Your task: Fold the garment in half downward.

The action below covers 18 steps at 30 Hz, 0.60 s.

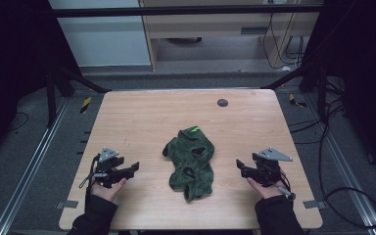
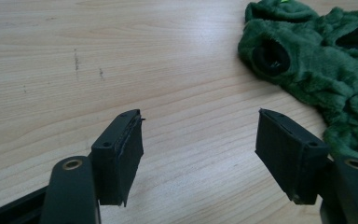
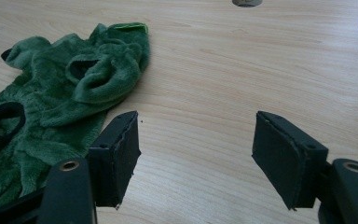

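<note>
A crumpled green fleece garment [image 1: 190, 161] lies in the middle of the wooden table [image 1: 142, 112], with black-lined openings and a bright green tag at its far end. My left gripper [image 1: 133, 168] rests low at the table's left, open, nothing between its jaws. In the left gripper view the garment [image 2: 317, 60] lies ahead to the right of the open gripper [image 2: 200, 140]. My right gripper [image 1: 240, 166] sits at the table's right, also open and empty. In the right gripper view the garment [image 3: 60, 93] spreads to the left of the open gripper [image 3: 196, 144].
A small dark round disc [image 1: 222, 102] sits in the table near its far edge, also seen as a disc [image 3: 247, 2] in the right gripper view. Black frame posts, cables and a wooden cabinet stand beyond the table.
</note>
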{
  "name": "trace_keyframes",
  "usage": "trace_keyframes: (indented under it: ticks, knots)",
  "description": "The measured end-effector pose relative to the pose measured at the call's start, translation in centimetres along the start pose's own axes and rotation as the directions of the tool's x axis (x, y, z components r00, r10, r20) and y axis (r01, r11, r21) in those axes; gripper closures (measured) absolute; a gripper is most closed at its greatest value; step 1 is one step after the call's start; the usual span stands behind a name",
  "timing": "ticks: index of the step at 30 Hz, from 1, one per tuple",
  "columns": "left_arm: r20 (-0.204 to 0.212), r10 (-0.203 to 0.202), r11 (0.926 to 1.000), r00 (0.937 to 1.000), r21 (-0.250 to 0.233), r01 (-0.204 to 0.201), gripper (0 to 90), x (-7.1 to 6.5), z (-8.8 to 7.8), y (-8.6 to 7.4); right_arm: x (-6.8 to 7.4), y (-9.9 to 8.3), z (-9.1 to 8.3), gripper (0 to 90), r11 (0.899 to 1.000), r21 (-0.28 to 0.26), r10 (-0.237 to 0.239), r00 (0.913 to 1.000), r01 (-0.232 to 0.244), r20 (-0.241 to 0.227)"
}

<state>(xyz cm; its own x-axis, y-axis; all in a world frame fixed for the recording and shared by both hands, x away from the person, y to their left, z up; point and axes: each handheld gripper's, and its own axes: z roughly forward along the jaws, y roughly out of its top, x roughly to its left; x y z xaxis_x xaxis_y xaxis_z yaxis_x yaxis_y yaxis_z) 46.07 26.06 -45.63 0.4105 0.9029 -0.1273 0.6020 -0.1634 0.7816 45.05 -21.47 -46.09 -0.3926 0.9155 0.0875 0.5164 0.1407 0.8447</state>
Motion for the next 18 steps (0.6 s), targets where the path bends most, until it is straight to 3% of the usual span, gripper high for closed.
trace_keyframes:
  ticks: [18]
  knots:
    - [0.034, 0.035, 0.9991, 0.9988, -0.025, -0.034, 36.3, -0.6, 0.9, 3.1, 0.7, 3.9, 1.2, 37.6, 0.999, -0.024, -0.027, 0.9991, 0.026, -0.034]
